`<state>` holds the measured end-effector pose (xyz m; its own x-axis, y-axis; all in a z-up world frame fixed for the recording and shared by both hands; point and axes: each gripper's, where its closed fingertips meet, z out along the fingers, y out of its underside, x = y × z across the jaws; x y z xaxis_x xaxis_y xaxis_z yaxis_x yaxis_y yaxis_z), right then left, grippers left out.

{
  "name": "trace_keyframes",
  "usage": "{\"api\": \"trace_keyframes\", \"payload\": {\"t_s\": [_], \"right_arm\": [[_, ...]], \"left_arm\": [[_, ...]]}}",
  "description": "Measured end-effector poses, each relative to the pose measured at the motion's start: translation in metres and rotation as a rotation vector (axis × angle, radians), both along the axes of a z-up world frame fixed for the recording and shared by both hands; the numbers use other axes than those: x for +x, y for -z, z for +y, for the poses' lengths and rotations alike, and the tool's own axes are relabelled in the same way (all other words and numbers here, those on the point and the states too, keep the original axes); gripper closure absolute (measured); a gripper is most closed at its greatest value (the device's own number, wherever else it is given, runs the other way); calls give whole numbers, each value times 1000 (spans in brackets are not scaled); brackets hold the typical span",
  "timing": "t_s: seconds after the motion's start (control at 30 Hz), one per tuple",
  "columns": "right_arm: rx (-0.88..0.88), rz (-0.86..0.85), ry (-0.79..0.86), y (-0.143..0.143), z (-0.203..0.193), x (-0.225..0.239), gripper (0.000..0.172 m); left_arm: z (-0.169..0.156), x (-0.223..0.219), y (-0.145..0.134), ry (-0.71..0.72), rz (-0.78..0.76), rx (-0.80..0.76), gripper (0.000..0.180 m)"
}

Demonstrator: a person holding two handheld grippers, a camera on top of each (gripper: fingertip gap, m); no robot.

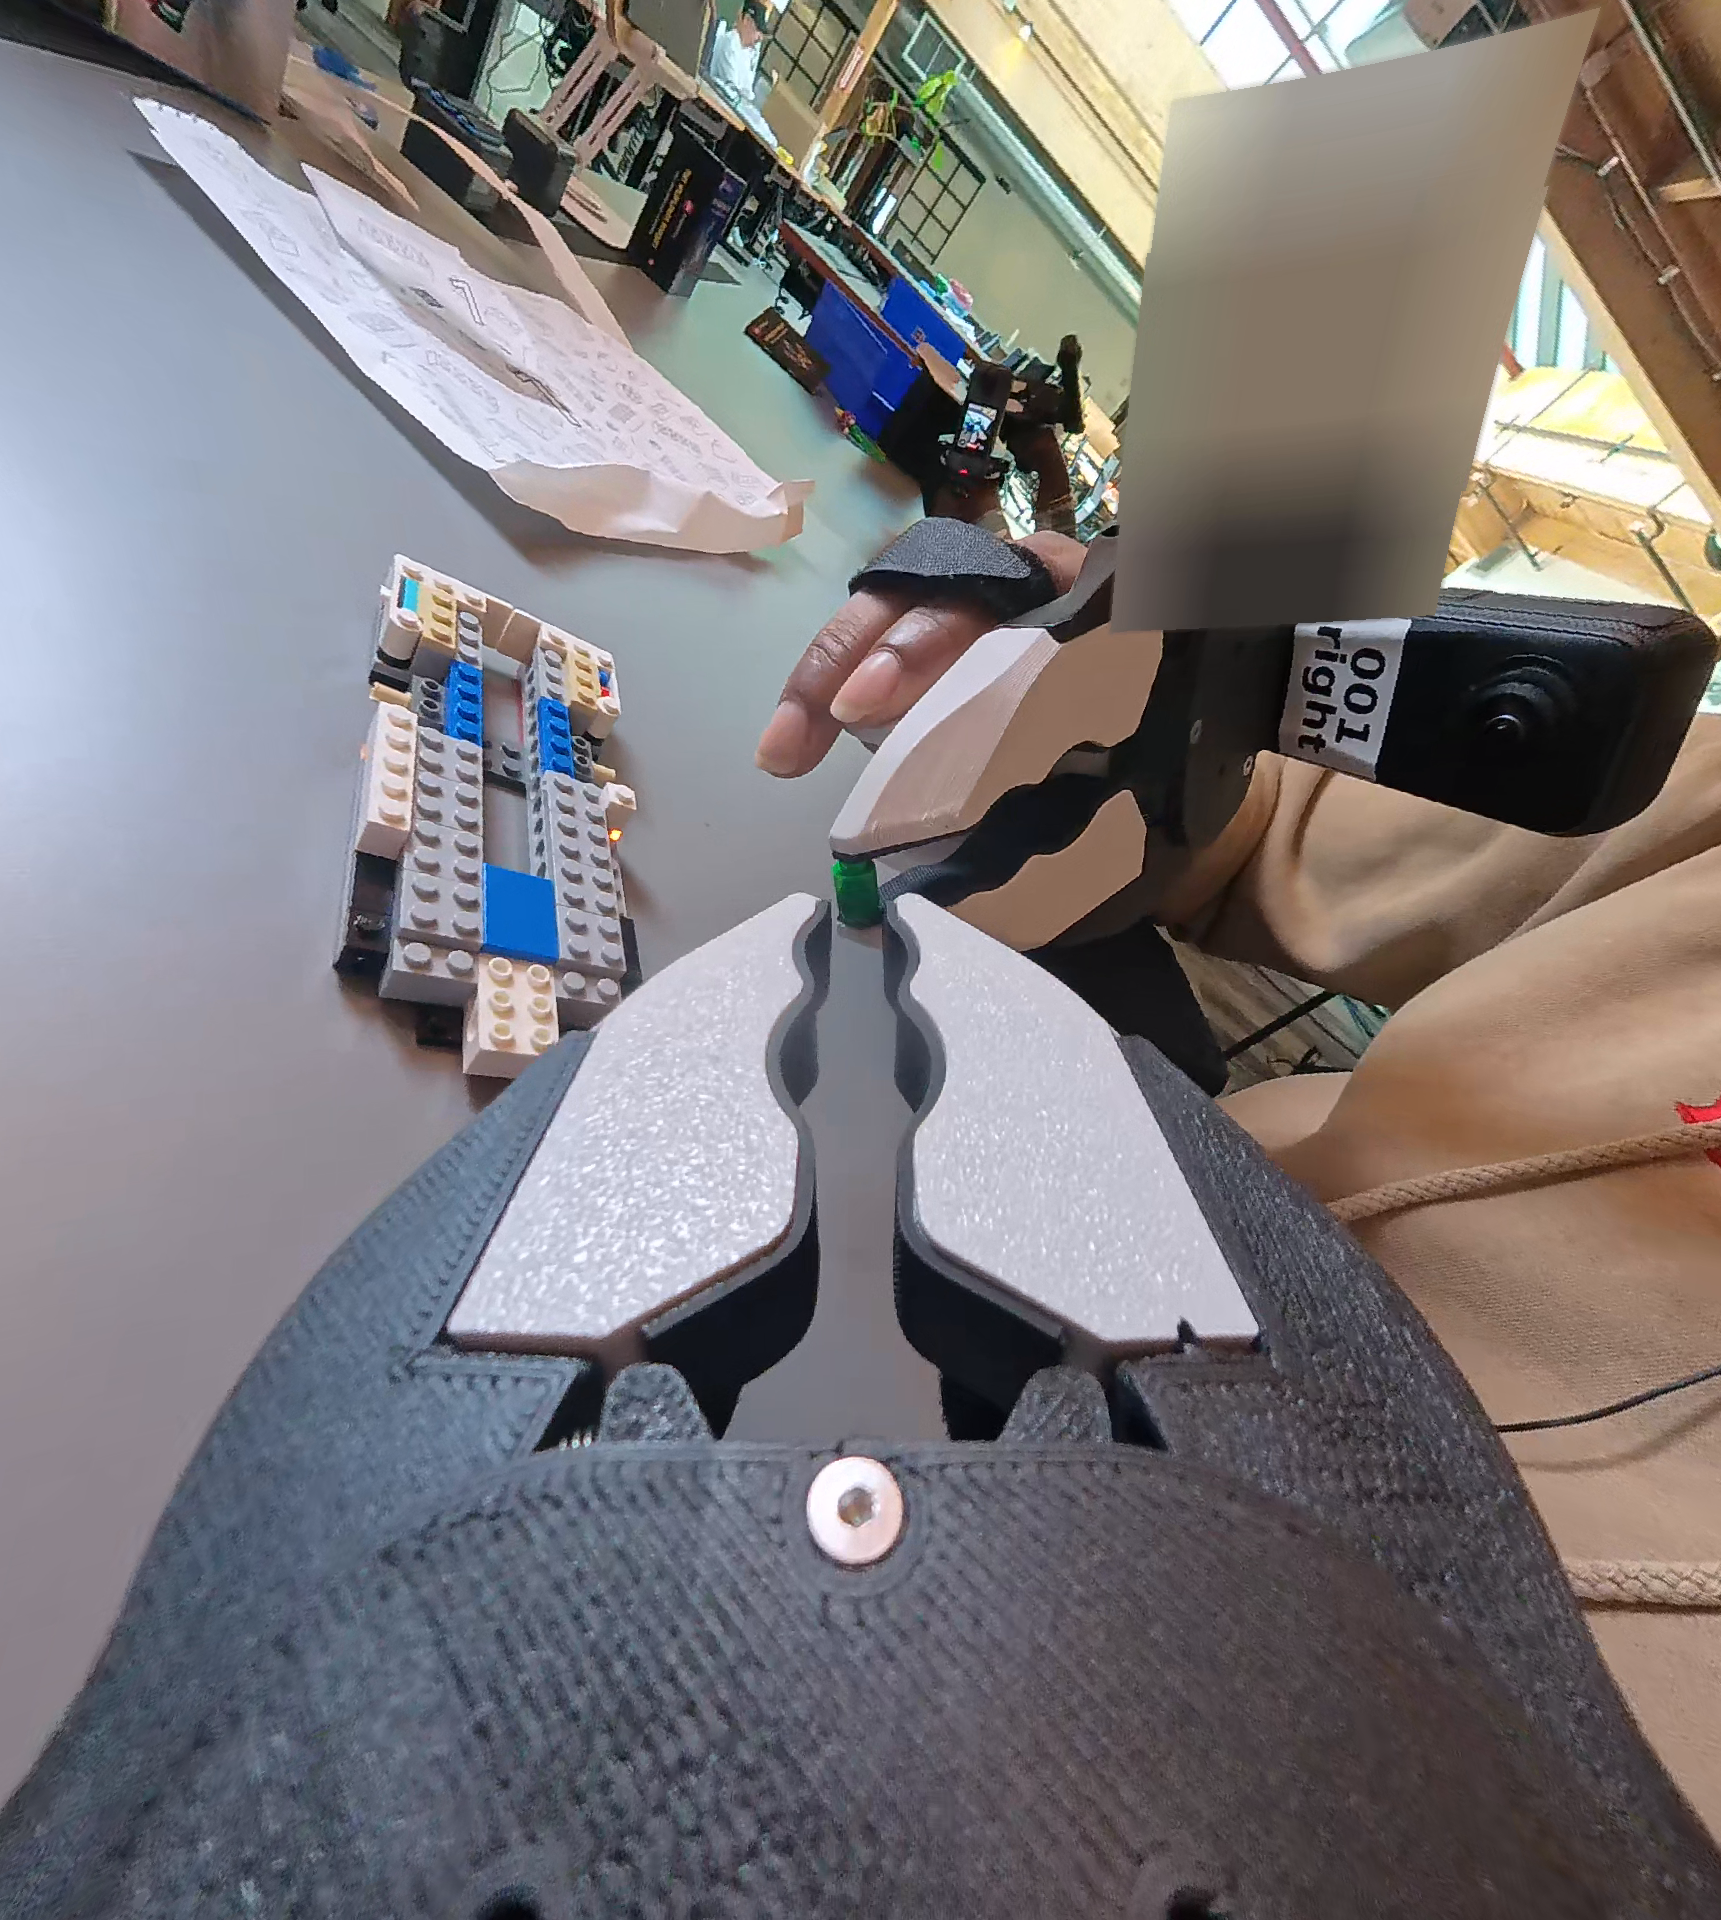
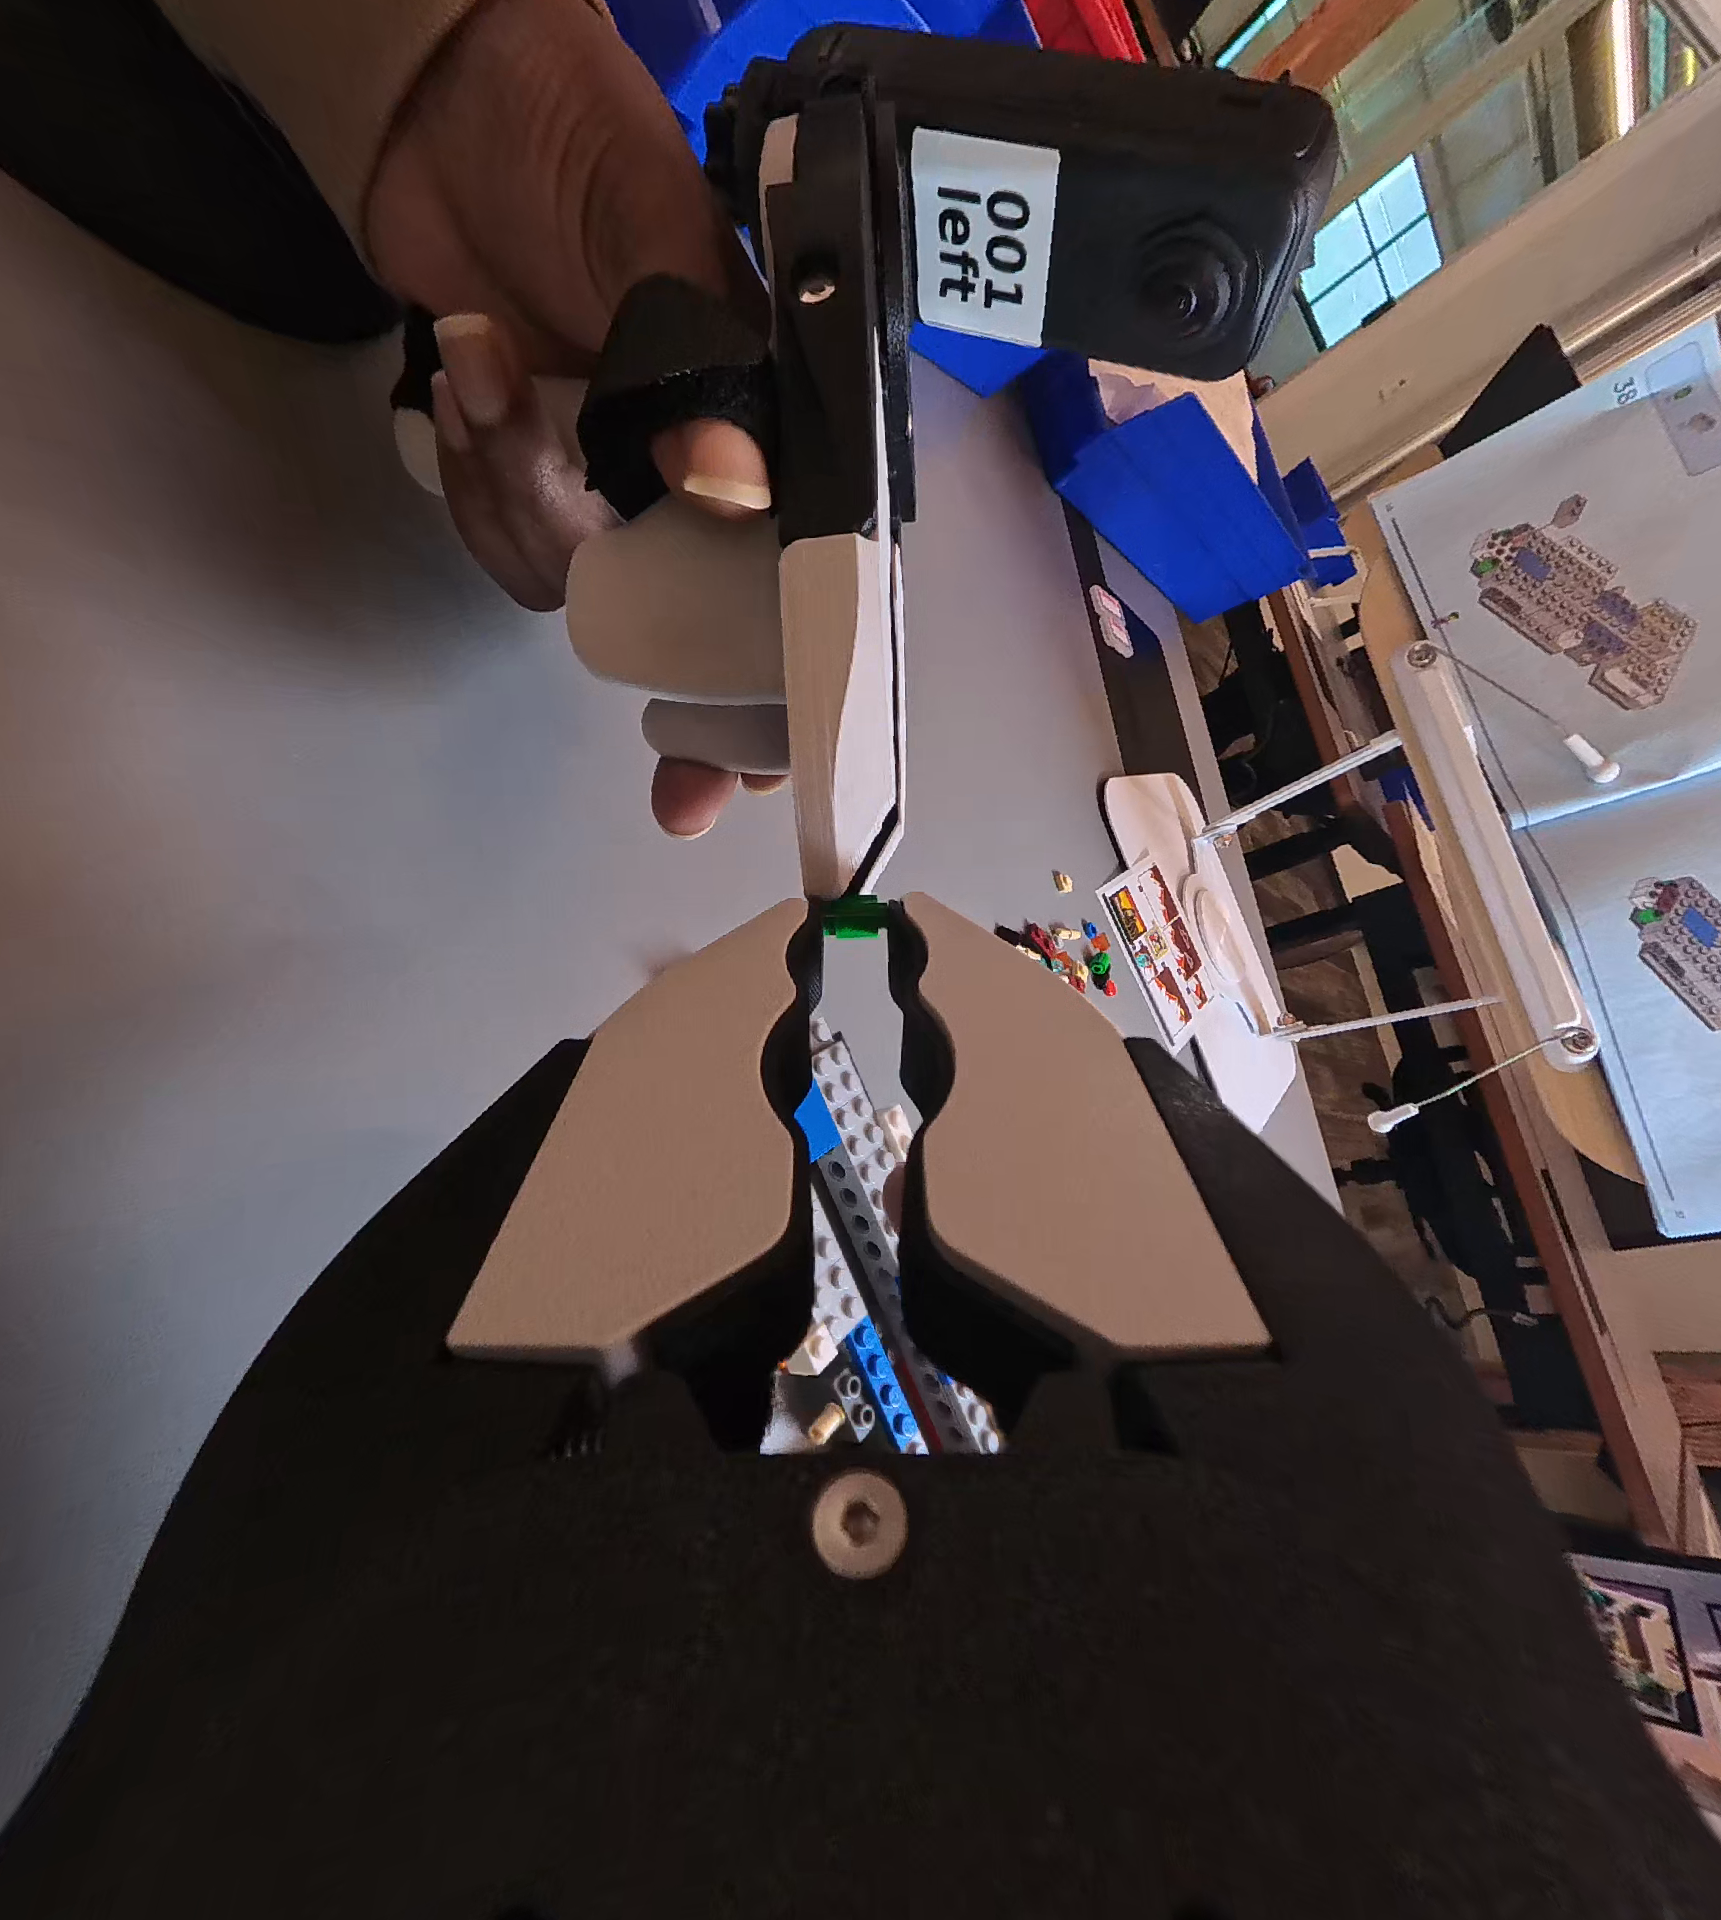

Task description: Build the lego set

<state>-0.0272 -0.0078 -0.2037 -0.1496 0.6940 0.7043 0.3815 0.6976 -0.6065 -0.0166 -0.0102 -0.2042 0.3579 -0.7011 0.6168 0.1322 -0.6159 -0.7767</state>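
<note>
The right claw (image 2: 858, 914) pinches a small green brick (image 2: 854, 920) between its tips above the tabletop (image 1: 108, 831). The left claw (image 1: 858, 914) is closed on the same brick, though its pad contact is hard to see. The grey and blue brick model (image 1: 487, 810) lies nearby.

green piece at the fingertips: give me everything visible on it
The small green brick is translucent-looking glossy plastic, blocky with a stud at one end. It is held off the grey table, between the right gripper pads, which press on its two ends. The left gripper fingertips close around it too; their contact is unclear.
</note>
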Motion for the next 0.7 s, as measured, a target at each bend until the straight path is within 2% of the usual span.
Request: {"api": "trace_keyframes", "payload": {"t_s": [0.23,0.57,0.7], "right_arm": [[-36,36,-20,-3,-4,1,160],[-15,19,-34,0,-7,-5,160],[-43,8,-40,2,-8,-5,159]], "left_arm": [[-2,2,-8,30,-105,-48,168],[-2,0,-2,29,-48,-35,172],[-3,0,-1,32,27,31,173]]}}
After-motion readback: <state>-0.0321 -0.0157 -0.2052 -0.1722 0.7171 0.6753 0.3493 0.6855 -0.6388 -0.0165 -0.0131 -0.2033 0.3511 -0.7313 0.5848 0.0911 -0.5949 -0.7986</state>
